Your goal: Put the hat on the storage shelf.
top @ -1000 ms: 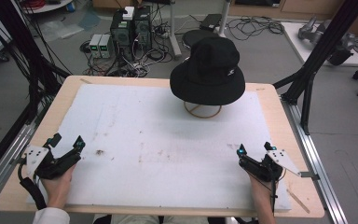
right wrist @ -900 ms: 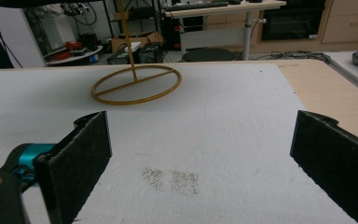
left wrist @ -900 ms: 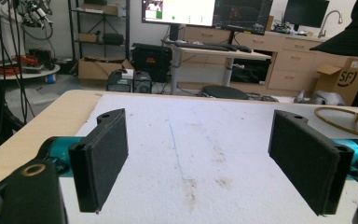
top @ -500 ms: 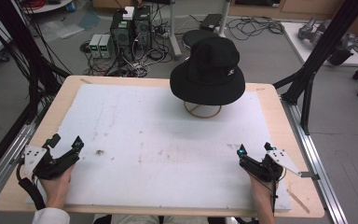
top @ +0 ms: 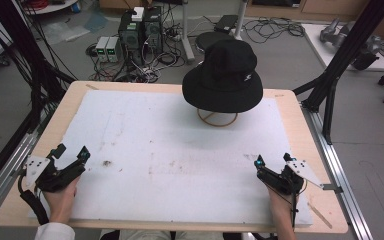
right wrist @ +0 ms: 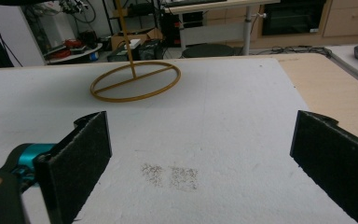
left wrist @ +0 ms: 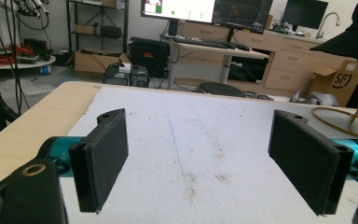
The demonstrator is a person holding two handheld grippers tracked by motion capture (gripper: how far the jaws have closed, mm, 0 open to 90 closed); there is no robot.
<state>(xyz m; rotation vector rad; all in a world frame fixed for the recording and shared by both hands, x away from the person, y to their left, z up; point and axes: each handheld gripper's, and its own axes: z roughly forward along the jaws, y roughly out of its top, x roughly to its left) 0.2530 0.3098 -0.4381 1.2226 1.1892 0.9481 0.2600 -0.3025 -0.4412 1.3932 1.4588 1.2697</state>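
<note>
A black bucket hat (top: 223,76) sits on a thin gold stand whose ring base (top: 217,118) rests on the white mat at the far middle-right. The ring base (right wrist: 135,81) lies well ahead in the right gripper view, and part of the ring (left wrist: 341,120) and the hat brim (left wrist: 349,32) show at the right edge of the left gripper view. My left gripper (top: 71,152) is open at the near left edge of the mat. Near the mat's front right edge my right gripper (top: 272,160) is open too. Both hold nothing.
The white mat (top: 180,150) covers most of the wooden table (top: 70,95) and carries faint stains (top: 105,163). Black frame posts (top: 330,80) stand at both sides. Cables and boxes (top: 130,40) lie on the floor beyond the table.
The left gripper has drifted slightly left and toward the near edge. The right gripper and the hat have stayed where they were.
</note>
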